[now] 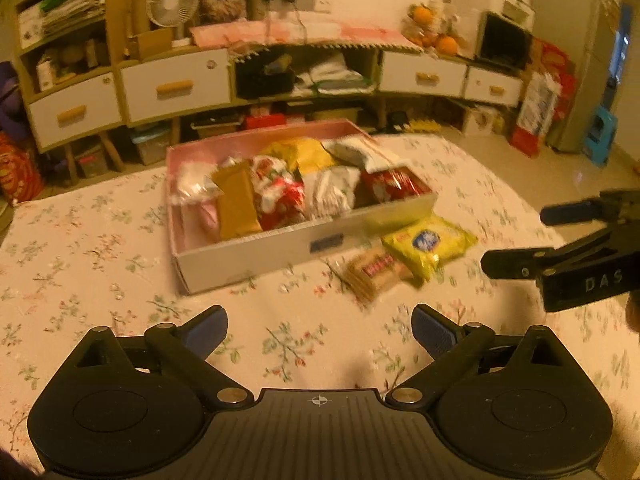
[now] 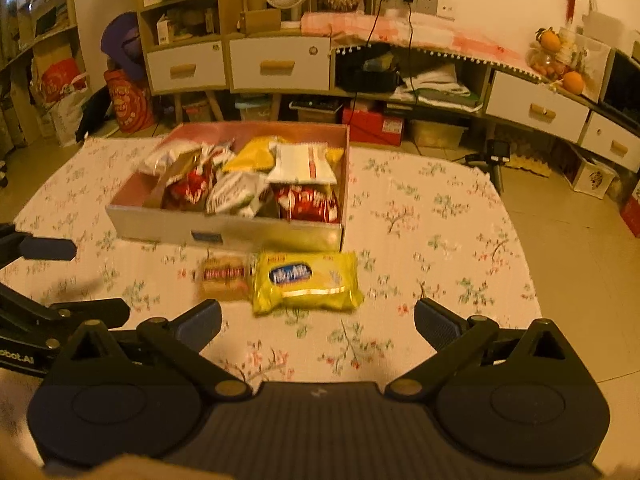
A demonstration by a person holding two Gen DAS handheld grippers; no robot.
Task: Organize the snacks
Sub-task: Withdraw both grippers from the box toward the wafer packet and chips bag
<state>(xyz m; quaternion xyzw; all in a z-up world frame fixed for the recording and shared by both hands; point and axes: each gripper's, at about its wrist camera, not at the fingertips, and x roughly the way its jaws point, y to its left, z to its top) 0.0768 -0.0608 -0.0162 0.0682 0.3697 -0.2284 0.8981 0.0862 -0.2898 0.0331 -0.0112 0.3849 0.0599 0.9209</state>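
Observation:
A shallow cardboard box [image 1: 280, 250] [image 2: 280, 236] with a pink inside sits on the floral cloth, filled with several snack packets in red, white, yellow and tan. Just outside its near wall lie a yellow snack pack [image 1: 430, 246] [image 2: 306, 282] and a small tan cracker pack [image 1: 374, 274] [image 2: 224, 278], side by side. My left gripper [image 1: 320, 330] hovers open over bare cloth, short of both packs. My right gripper [image 2: 318, 322] is open too, with the yellow pack just ahead of its fingers and nothing between them. Each gripper shows at the edge of the other's view.
The floral cloth [image 1: 100, 280] [image 2: 440, 240] covers the surface around the box. Behind it runs a low cabinet [image 1: 176, 84] [image 2: 280, 64] with white drawers, boxes underneath, a fan and oranges on top. Tiled floor [image 2: 580, 280] lies to the right.

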